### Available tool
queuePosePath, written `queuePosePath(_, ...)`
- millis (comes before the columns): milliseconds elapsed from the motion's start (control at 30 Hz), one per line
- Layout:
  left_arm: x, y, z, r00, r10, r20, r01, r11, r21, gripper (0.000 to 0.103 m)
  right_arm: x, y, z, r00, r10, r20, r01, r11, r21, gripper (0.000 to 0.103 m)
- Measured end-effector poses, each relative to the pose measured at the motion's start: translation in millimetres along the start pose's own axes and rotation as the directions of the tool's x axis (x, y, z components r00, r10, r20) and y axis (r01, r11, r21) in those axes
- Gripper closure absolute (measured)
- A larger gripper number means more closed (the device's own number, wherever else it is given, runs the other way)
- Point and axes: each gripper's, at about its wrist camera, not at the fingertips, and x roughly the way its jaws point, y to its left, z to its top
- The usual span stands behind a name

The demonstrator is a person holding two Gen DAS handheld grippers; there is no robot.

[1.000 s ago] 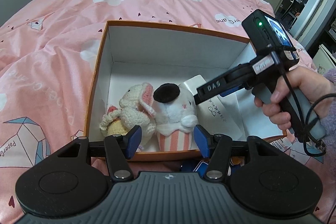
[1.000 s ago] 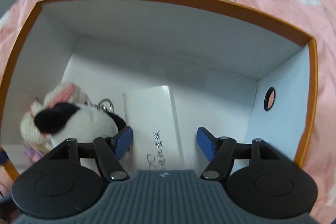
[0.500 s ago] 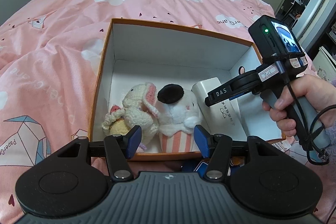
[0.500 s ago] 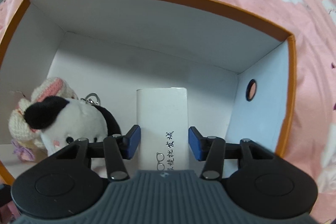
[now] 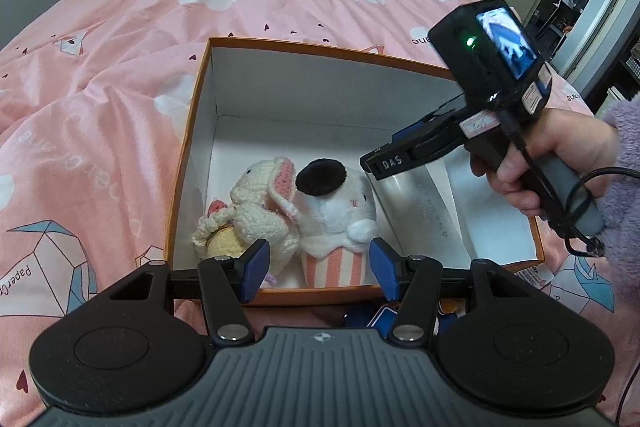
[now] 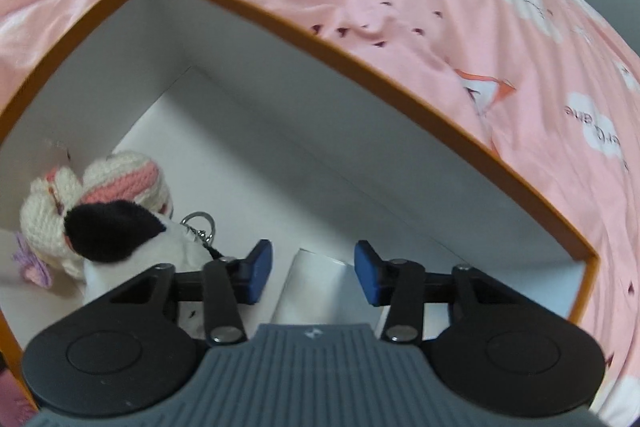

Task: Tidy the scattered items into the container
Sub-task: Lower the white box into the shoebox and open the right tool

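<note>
Orange-edged and white inside, the box (image 5: 192, 131) sits on a pink bedspread (image 5: 120, 67). Within it a knitted cream rabbit (image 5: 260, 211) leans against a white plush with a black ear (image 5: 340, 211), and a white case (image 6: 320, 291) lies flat on the floor beside them. The right gripper (image 6: 314, 277), held in a hand (image 5: 560, 163) over the box, points down at that case; its jaws are closing, the case's end showing between them, pads apart from it. The left gripper (image 5: 318, 267) hovers spread and empty at the box's near rim.
</note>
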Motion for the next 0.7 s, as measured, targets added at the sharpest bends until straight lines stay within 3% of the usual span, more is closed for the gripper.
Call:
queuePosePath(133, 1, 2, 1, 1.0, 0.001, -0.004, -0.001, 1.0, -0.003, 0.038, 9, 7, -2, 0.997, -0.074, -0.029, 0.069, 0.989, -0.131, 0.059)
queuePosePath(400, 2, 1, 1, 1.0, -0.006, -0.005, 0.006, 1.0, 0.004, 0.038, 17, -2, -8, 0.985, -0.155, -0.073, 0.132, 0.959, -0.25, 0.06)
queuePosePath(700, 0, -2, 2, 1.0, -0.004, -0.003, 0.004, 1.0, 0.013, 0.038, 20, 7, -8, 0.976, -0.215, -0.026, 0.183, 0.883, -0.432, 0.066)
